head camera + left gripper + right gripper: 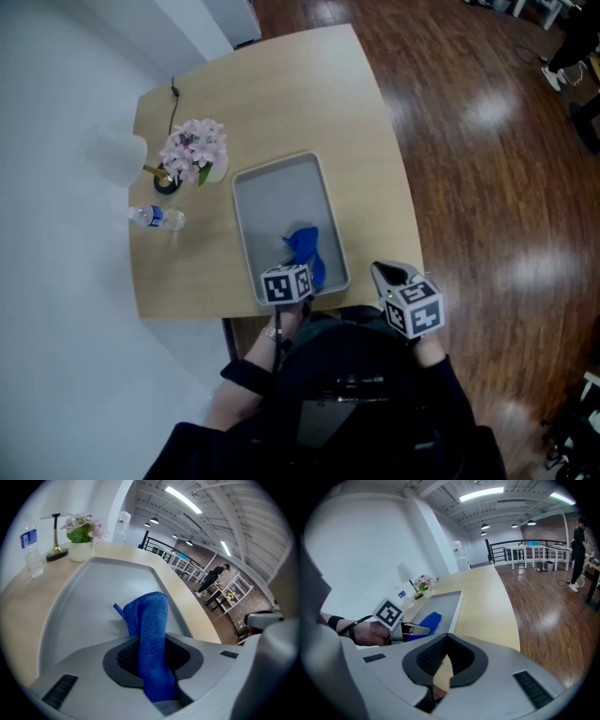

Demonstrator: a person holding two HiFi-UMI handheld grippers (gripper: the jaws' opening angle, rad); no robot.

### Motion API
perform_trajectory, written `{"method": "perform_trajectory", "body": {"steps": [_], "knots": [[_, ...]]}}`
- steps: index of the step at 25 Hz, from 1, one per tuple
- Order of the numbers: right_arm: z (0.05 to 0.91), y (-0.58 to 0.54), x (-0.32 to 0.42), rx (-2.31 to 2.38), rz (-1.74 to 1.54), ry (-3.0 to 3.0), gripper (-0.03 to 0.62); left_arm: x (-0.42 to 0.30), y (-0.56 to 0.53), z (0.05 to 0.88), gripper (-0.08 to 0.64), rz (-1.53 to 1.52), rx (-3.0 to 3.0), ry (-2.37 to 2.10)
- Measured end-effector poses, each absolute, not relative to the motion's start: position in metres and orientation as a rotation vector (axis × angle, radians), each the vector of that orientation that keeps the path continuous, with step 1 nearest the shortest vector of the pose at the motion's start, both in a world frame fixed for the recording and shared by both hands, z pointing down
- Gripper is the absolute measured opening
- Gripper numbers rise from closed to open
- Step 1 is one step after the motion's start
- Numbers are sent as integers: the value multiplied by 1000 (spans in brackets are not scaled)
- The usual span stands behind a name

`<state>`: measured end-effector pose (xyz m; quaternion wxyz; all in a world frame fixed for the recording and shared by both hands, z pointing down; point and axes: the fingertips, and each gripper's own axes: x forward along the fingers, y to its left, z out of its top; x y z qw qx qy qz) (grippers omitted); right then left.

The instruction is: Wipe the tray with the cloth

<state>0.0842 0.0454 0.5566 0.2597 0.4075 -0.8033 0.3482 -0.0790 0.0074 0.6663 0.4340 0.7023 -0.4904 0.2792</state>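
Note:
A grey tray (272, 202) lies on the light wooden table (281, 94), one short end towards me. A blue cloth (305, 246) rests on the tray's near end. My left gripper (302, 270) is shut on it. In the left gripper view the cloth (151, 620) runs up from between the jaws and droops onto the tray (84, 602). My right gripper (384, 272) hangs off the table's near right corner, jaws together with nothing in them. The right gripper view shows its tips (446, 641) meeting, with the left gripper (416, 630), cloth (430, 619) and tray (451, 599) beyond.
Left of the tray stand a pot of pink flowers (195, 150), a white lamp (120, 157) and a lying water bottle (157, 217). The table's edge runs just right of the tray, with wooden floor (487, 169) past it. A person (579, 541) stands far off.

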Motion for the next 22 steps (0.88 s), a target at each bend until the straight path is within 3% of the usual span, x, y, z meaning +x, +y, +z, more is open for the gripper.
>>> {"method": "perform_trajectory", "body": {"steps": [5,14,22], "knots": [[557,51,89,1115,948,-2166,5,-19,1,666,120,684,1816,-1124],[554,53,94,1118,942,-2165,5,-9,2,665,120,670,1852,-1098],[556,53,78,1059,931,-2177,5,-77,18,632,118,715,1903,-1215]]}}
